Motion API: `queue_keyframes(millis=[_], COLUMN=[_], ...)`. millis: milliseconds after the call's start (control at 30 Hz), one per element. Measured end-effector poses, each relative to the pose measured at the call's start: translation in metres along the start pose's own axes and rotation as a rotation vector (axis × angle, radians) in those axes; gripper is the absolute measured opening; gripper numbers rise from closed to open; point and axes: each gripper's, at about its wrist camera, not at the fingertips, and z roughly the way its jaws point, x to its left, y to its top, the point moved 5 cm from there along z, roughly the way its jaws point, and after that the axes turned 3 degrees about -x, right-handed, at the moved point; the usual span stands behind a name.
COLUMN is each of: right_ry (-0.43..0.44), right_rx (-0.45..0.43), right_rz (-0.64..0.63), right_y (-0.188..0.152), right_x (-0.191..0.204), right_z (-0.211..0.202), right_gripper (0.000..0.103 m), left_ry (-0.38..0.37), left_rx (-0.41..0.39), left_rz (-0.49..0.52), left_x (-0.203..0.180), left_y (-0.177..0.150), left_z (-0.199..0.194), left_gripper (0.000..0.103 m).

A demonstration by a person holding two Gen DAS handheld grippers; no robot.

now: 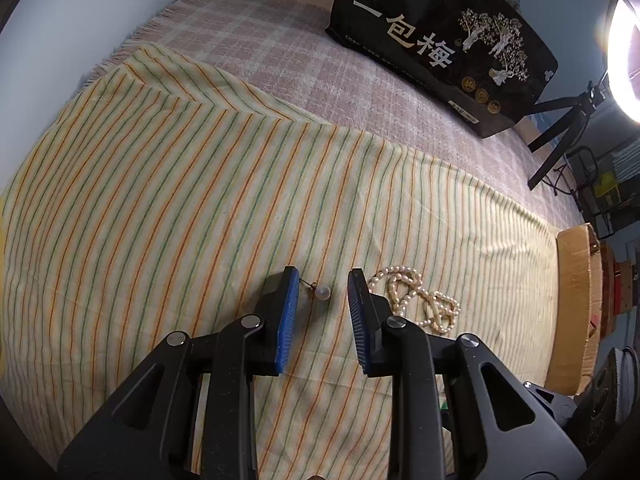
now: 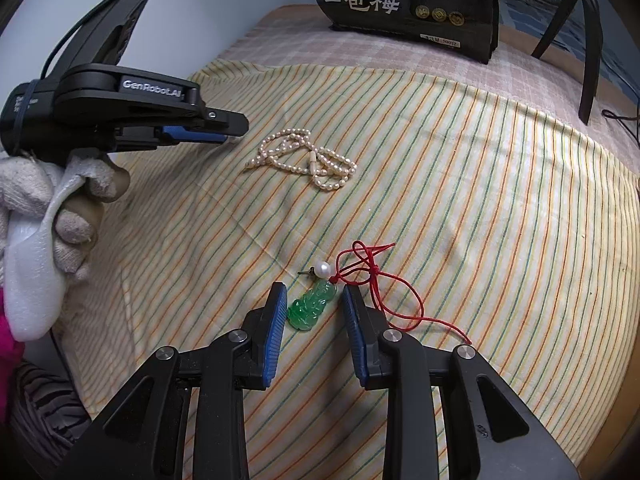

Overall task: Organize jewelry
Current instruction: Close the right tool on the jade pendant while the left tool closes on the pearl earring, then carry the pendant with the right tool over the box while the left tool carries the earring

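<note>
On the striped cloth (image 1: 160,200) a single pearl earring (image 1: 322,293) lies between the blue pads of my left gripper (image 1: 323,280). The jaws are open and do not press on it. A pearl necklace (image 1: 416,300) is heaped just right of that gripper. In the right wrist view my right gripper (image 2: 314,292) is open and straddles a green jade pendant (image 2: 312,306) on a red cord (image 2: 400,312). Another pearl earring (image 2: 322,268) lies just beyond the pendant. The pearl necklace (image 2: 304,158) lies farther back, with the left gripper (image 2: 230,130) to its left in a gloved hand (image 2: 72,216).
A black bag with gold print (image 1: 440,40) stands at the far end on a pink checked blanket (image 1: 280,52). A tripod (image 1: 560,132) and ring light (image 1: 628,60) are at the right, with a cardboard box (image 1: 576,312) at the cloth's right edge. The gloved hand also holds white foam (image 2: 32,280).
</note>
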Motion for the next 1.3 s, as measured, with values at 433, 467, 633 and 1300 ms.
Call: queue_keyframes(millis=[433,467,633,1300], right_ry=[-0.084,-0.081,-0.064,-0.045], right_rx=[0.005,0.004,-0.004,-0.031], right_rz=[-0.1,-0.098,-0.083,-0.039], right_y=[-0.003,-0.003,-0.006,-0.011], right_x=[0.006,0.004,0.001,-0.012], right_z=[0.001,0.0,-0.006,-0.026], right_gripper=[0.015,0.015,0.012,0.004], left_ry=[0.081,0.08,0.073,0.029], left_rx=[-0.03,-0.031,-0.039,-0.113], left_rz=[0.071,0.071,0.06,0.04], left_x=[-0.002,-0.002,0.0,-0.001], left_y=[-0.005,-0.004,-0.003,0.007], left_z=[0.002,0.002,-0.003,-0.038], left_gripper=[0.006,0.006,0.006,0.006])
